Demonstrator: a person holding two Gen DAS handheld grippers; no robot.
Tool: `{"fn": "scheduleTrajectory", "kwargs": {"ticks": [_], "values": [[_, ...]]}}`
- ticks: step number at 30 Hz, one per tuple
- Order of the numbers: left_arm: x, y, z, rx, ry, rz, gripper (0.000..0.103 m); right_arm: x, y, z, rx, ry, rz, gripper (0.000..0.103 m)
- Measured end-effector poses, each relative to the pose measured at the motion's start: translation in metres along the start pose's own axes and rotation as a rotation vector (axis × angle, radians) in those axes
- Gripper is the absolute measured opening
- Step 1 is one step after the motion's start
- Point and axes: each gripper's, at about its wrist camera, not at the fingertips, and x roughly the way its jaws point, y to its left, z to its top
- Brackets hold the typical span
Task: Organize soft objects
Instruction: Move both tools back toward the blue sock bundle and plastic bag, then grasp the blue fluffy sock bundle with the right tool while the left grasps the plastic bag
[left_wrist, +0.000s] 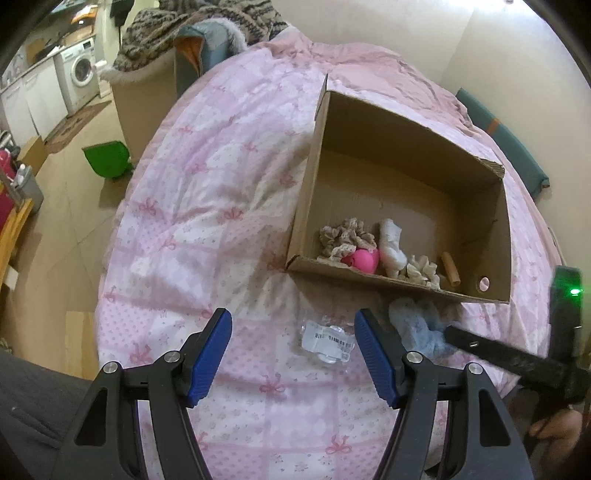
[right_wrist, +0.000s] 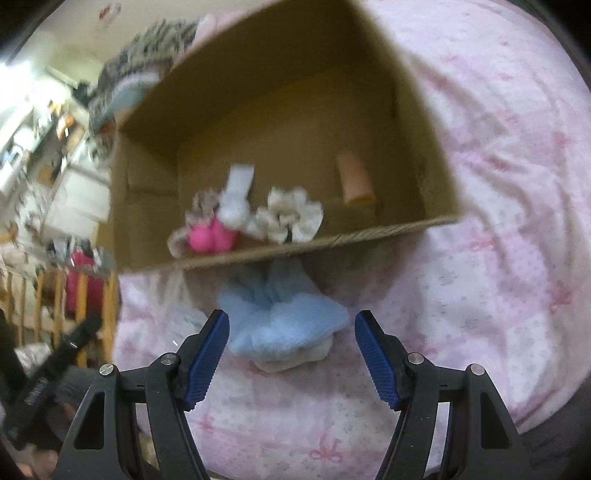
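Cardboard box (left_wrist: 491, 236) on the pink bedspread (left_wrist: 207, 206) already holds scrunchies, a white sock (left_wrist: 392, 243), a pink toy (left_wrist: 364, 260) and a tan tube (left_wrist: 450, 267); we hold our left gripper (left_wrist: 293, 354) apart and empty above a plastic packet (left_wrist: 327, 339).

From the right wrist, our right gripper (right_wrist: 291, 354) stands apart around the blue fluffy sock (right_wrist: 284, 325), not yet clamped; we judge it among the last pieces left outside.

Washing machine (left_wrist: 82, 70), green bin (left_wrist: 107, 159), pink quilt (left_wrist: 207, 192), labelled plastic packet (left_wrist: 327, 341)
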Motion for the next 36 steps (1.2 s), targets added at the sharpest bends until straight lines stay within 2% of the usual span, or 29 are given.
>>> {"fn": "scheduleTrajectory", "kwargs": {"ticks": [3, 9, 15, 16, 18, 21, 24, 29, 36], "values": [[0.004, 0.006, 0.001, -0.028, 0.017, -0.009, 0.066, 0.020, 0.007, 0.001, -0.037, 0.039, -0.052, 0.074], [0.009, 0.011, 0.002, -0.050, 0.028, -0.014, 0.066, 0.045, 0.018, 0.000, -0.088, 0.095, -0.061, 0.074], [0.015, 0.010, 0.001, -0.056, 0.047, -0.020, 0.066, 0.059, 0.039, -0.009, -0.197, 0.121, -0.085, 0.074], [0.016, 0.009, 0.001, -0.052, 0.048, -0.017, 0.066, 0.063, 0.043, -0.010, -0.209, 0.128, -0.087, 0.072], [0.017, 0.008, 0.001, -0.047, 0.049, -0.015, 0.066, 0.067, 0.049, -0.013, -0.239, 0.138, -0.094, 0.058], [0.019, 0.006, 0.000, -0.042, 0.052, -0.008, 0.066, 0.071, 0.057, -0.016, -0.278, 0.140, -0.095, 0.044], [0.021, 0.006, 0.000, -0.040, 0.053, 0.000, 0.066, 0.070, 0.063, -0.018, -0.296, 0.135, -0.086, 0.035], [0.028, 0.008, -0.001, -0.052, 0.067, 0.014, 0.066, 0.061, 0.074, -0.023, -0.311, 0.115, -0.080, 0.031], [0.044, 0.006, -0.006, -0.042, 0.109, 0.038, 0.066, 0.023, 0.060, -0.030, -0.236, 0.084, -0.027, 0.031]]}}
